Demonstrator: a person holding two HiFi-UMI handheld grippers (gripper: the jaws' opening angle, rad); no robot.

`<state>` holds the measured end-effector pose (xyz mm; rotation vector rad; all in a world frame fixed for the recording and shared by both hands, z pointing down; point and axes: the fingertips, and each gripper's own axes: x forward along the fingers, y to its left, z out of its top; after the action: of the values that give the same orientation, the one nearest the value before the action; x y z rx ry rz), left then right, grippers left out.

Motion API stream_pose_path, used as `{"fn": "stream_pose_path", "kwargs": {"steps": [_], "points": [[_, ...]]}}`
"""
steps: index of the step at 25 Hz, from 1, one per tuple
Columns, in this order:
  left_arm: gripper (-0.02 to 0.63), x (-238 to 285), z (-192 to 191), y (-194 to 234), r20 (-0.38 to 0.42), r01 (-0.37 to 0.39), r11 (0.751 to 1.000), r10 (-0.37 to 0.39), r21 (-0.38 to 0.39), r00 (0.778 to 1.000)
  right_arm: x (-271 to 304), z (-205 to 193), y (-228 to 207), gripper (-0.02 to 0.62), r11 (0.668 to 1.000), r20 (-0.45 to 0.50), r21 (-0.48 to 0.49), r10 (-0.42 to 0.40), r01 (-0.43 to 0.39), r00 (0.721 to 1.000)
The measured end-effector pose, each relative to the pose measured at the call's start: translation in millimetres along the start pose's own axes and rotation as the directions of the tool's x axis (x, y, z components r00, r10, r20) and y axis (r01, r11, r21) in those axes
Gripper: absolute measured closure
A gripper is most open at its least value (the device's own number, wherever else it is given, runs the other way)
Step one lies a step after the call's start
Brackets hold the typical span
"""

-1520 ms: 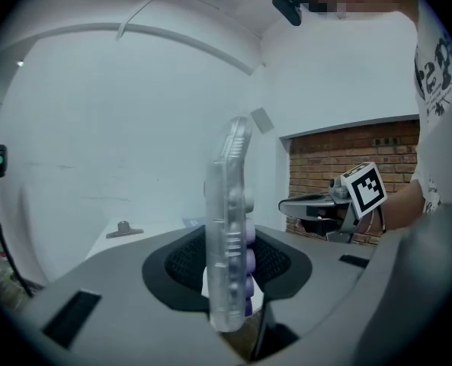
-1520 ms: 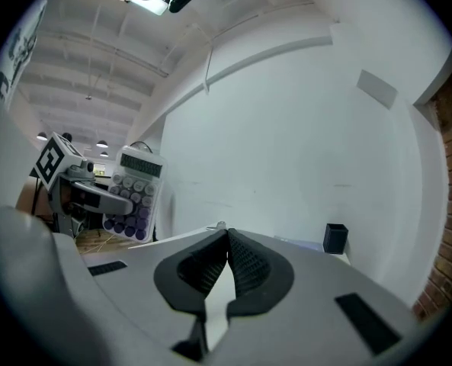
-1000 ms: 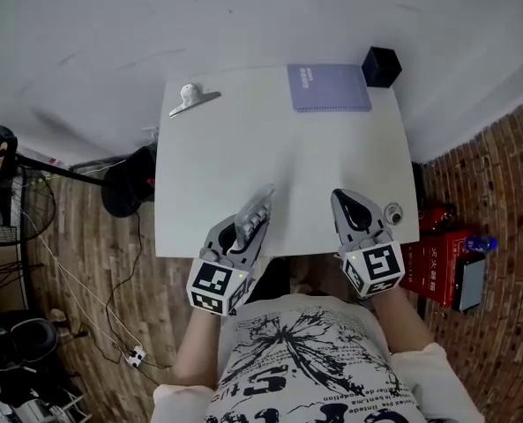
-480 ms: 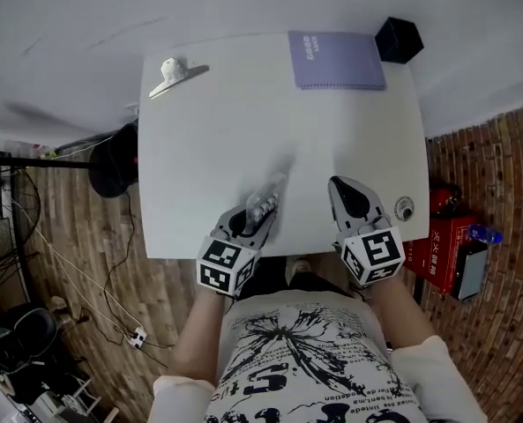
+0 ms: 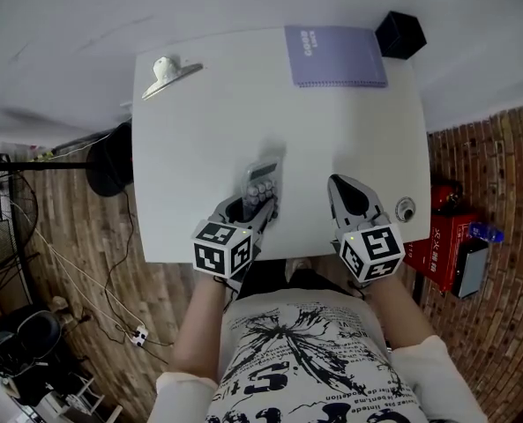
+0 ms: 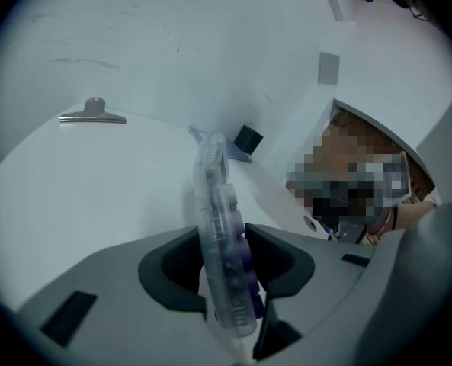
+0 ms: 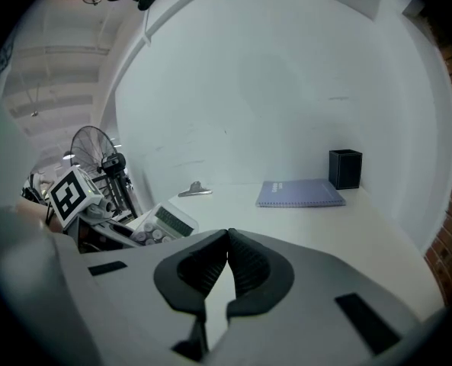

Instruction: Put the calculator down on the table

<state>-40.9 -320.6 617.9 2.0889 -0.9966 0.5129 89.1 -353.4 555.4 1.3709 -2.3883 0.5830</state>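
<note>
- Fan (image 7: 92, 147): standing on the floor left of the table; only the right gripper view is showing its round cage.
- Binder clip (image 5: 167, 73): lying at the far left corner of the table (image 5: 199, 148), well apart from both grippers.
- Left gripper (image 5: 257, 208): pointing down over the table's near edge. Its jaws are easing apart with the calculator (image 5: 261, 181) standing between them, and the pads are still lying against both of its sides.
- Calculator, by view: the head view is showing its key face. The left gripper view is showing it edge-on, clear-bodied with purple keys. Only the right gripper view is showing its display. It is sitting tilted, low over the near part of the table, and no view is showing whether it is touching the tabletop.
- Notebook (image 5: 336, 56): purple, lying flat at the far edge.
- Right gripper (image 5: 342, 188): hovering near the table's right front, its jaws meeting tip to tip and gripping nothing.
- Black box (image 5: 400, 35): standing at the far right corner, just beside the notebook.
</note>
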Motion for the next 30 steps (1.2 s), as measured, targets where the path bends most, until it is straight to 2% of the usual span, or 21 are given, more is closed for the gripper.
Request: {"fn": "stream_pose_path", "kwargs": {"steps": [3, 11, 18, 22, 26, 30], "points": [[0.419, 5, 3, 10, -0.013, -0.034, 0.999, 0.034, -0.030, 0.999, 3, 1, 2, 0.580, 1.000, -0.006, -0.008, 0.007, -0.007, 1.000], [0.389, 7, 3, 24, -0.049, -0.088, 0.996, 0.087, -0.015, 0.995, 13, 4, 4, 0.580, 1.000, -0.018, -0.020, 0.011, -0.012, 1.000], [0.354, 6, -1, 37, -0.008, -0.103, 0.993, 0.103, -0.058, 0.995, 19, 2, 10, 0.580, 1.000, -0.027, -0.027, 0.013, -0.014, 1.000], [0.330, -1, -1, 51, 0.013, -0.205, 0.978, 0.205, 0.034, 0.979, 20, 2, 17, 0.580, 0.999, -0.024, -0.032, 0.017, -0.018, 1.000], [0.330, -9, 2, 50, 0.022, -0.219, 0.973, 0.218, 0.073, 0.976, 15, 5, 23, 0.581, 0.999, -0.013, -0.041, 0.020, -0.021, 1.000], [0.331, -30, 17, 37, 0.087, -0.232, 0.967, 0.223, 0.107, 0.971, 2, 12, 27, 0.580, 0.998, 0.011, -0.055, 0.022, -0.021, 1.000]]}}
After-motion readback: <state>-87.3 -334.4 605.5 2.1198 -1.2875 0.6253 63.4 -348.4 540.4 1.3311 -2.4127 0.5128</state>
